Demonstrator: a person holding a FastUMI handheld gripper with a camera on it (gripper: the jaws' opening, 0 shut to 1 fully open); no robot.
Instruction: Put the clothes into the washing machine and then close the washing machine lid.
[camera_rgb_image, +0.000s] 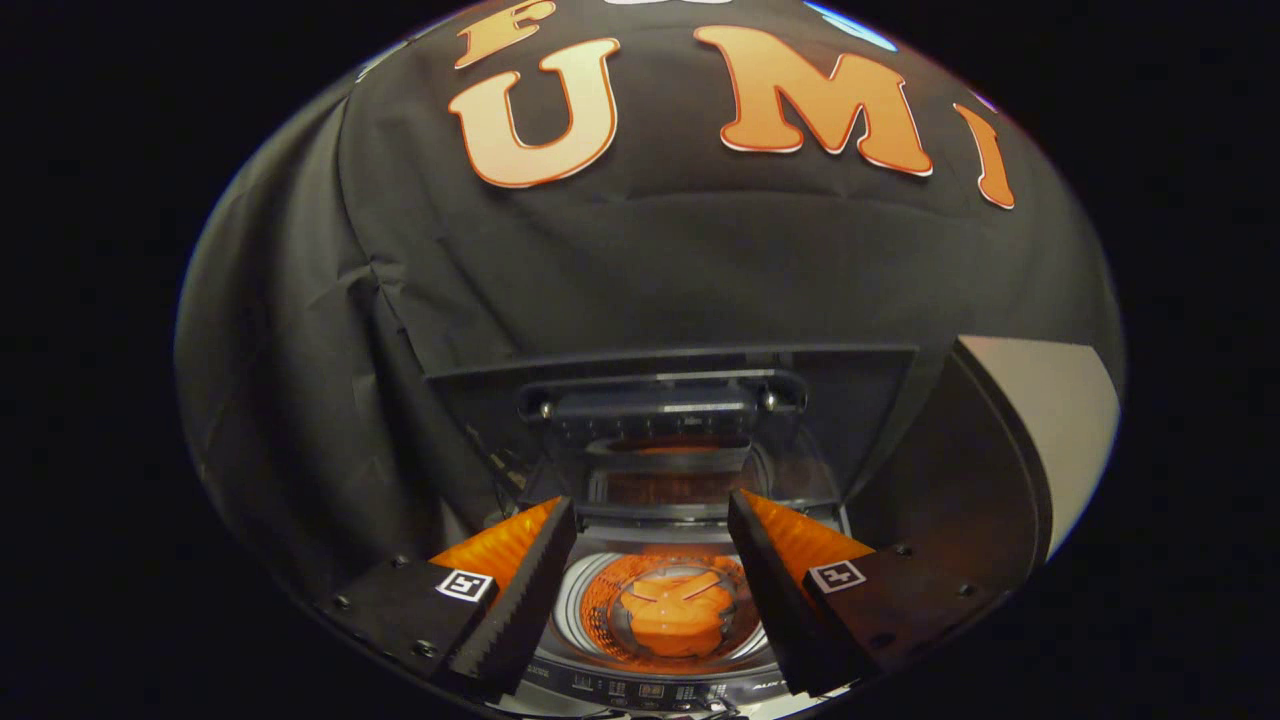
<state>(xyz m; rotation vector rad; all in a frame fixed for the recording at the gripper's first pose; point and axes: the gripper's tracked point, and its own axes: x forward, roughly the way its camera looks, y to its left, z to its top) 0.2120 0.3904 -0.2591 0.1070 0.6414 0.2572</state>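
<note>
Gripper: our two-finger gripper (650, 590) hangs above the machine, its toothed fingers (520, 590) spread wide apart with nothing between them.

Between the fingers: we look straight down into the small top-loading washing machine (660, 690), where the perforated metal drum (600, 600) glows orange; an orange shape (678, 615) lies at its bottom. We cannot tell whether that is the clothes or the drum's own base plate.

Lid: the clear, dark-framed washing machine lid (680, 420) stands raised just beyond the fingertips, leaning back toward the black cloth wall (300, 350), which we judge keeps the opening free for loading.

Why so held: with the jaws wide and unloaded over the open drum, we judge the loading either finished or not begun; the lid is not yet closed.

Beside it: a pale panel (1050, 420) stands off to the right of the machine.

Writing: small markings run along the dark control strip (640, 690) at the machine's front rim, too small for us to read; each finger carries a square black-and-white marker tag (466, 585).
</note>
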